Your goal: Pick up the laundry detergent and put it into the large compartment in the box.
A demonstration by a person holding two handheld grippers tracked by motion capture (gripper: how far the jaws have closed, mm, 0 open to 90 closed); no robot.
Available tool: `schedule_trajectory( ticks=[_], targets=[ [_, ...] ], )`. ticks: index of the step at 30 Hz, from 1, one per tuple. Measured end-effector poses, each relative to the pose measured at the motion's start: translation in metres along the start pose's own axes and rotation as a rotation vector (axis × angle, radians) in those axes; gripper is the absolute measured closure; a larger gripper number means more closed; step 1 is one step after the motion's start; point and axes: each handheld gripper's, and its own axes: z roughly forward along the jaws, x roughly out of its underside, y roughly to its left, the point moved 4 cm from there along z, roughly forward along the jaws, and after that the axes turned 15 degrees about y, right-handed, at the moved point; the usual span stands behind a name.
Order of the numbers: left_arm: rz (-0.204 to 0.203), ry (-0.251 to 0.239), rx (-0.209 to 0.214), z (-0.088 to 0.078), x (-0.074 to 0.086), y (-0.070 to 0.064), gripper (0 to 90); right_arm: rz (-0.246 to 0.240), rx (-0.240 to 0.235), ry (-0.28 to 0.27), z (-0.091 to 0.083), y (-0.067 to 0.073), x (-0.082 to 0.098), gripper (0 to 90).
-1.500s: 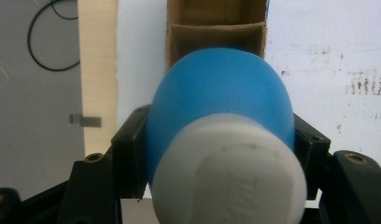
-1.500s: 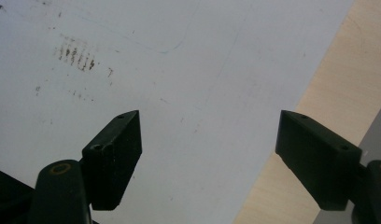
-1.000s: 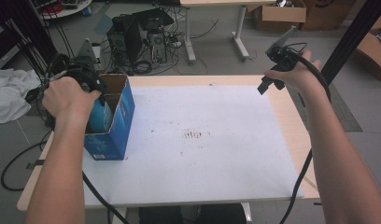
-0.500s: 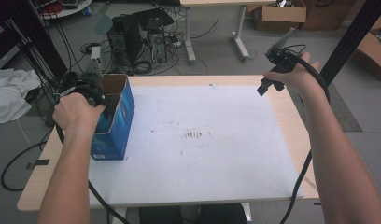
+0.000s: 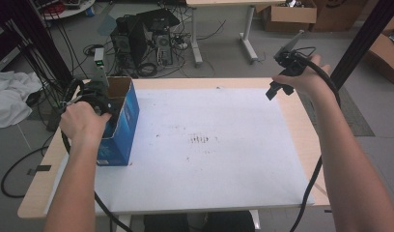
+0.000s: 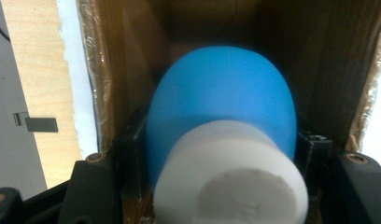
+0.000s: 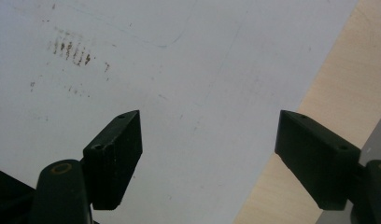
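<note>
left gripper (image 6: 221,158) gripped blue-and-white thing (image 6: 221,135) inside box (image 5: 119,123) | right gripper (image 7: 209,158) hung wide, empty, over table (image 5: 243,169) | seemed early: thing not out

The right gripper (image 7: 207,161) hung with its two black jaws spread wide apart, nothing between them. Below lay a white scuffed sheet (image 7: 179,70) bearing small brown marks (image 7: 71,49), with the pale wooden table edge (image 7: 328,93) beside it.
</note>
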Motion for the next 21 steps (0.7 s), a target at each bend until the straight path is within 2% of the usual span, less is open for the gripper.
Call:
schedule_trajectory(
  ticks=[21],
  targets=[
    [-0.007,0.015,0.002,0.0046,-0.0016,-0.0015,37.6,0.005,-0.008,0.001,0.0043,-0.0043,0.0021,23.3]
  ],
)
